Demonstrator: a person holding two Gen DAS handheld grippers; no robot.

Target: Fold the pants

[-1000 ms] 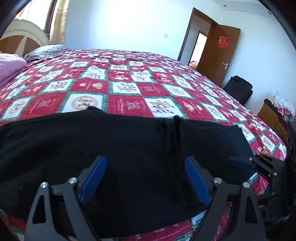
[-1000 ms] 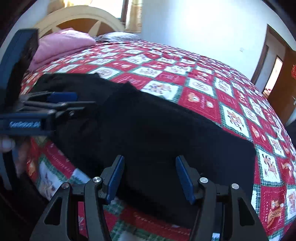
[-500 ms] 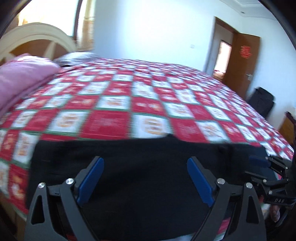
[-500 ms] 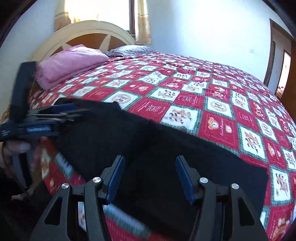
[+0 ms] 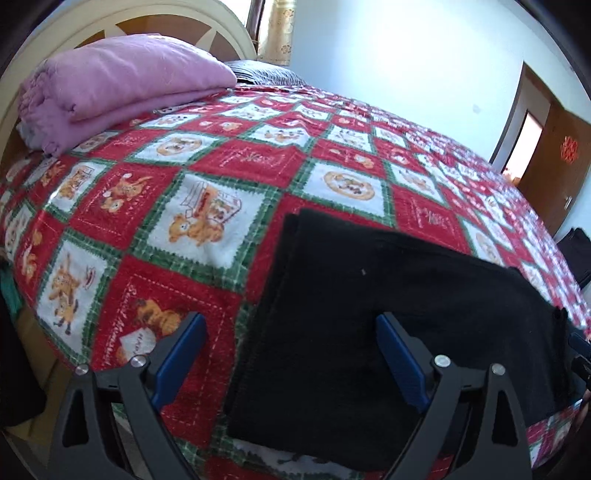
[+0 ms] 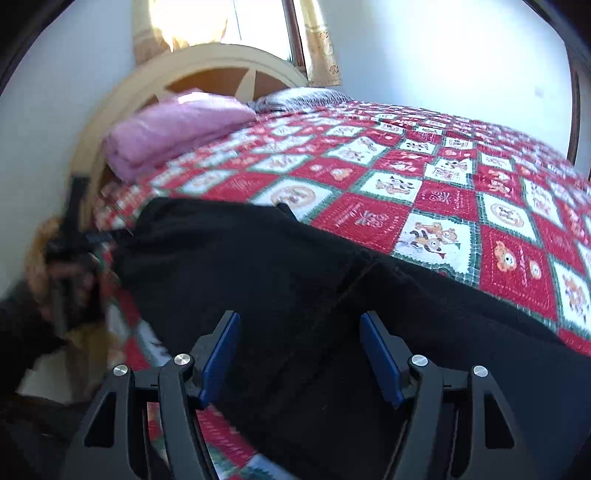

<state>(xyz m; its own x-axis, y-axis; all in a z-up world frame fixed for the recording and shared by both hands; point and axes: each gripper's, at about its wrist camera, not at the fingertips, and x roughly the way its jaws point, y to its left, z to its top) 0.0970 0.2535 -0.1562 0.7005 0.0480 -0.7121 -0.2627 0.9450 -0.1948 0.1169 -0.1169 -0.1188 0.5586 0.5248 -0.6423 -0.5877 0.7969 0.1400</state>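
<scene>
Black pants (image 5: pixel 406 314) lie flat along the near edge of the bed, on a red, white and green checked bedspread (image 5: pixel 203 221). My left gripper (image 5: pixel 290 354) hovers open over their left end, and the cloth's left edge runs between its blue pads with nothing pinched. In the right wrist view the pants (image 6: pixel 295 266) stretch from left to right. My right gripper (image 6: pixel 301 354) is above their middle. Its jaws are opening, with cloth below them and no grip. The left gripper (image 6: pixel 74 243) shows blurred at the far left, in a hand.
A folded pink blanket (image 5: pixel 122 85) and a grey pillow (image 5: pixel 262 72) rest by the cream headboard (image 5: pixel 55 33). A brown door (image 5: pixel 554 155) and a black bag (image 5: pixel 576 254) on the floor are at the right. The bed's edge runs just below both grippers.
My left gripper has swept left along the pants to their left end, bringing the pink blanket into view. The right gripper's jaws have widened and it has turned slightly toward the headboard.
</scene>
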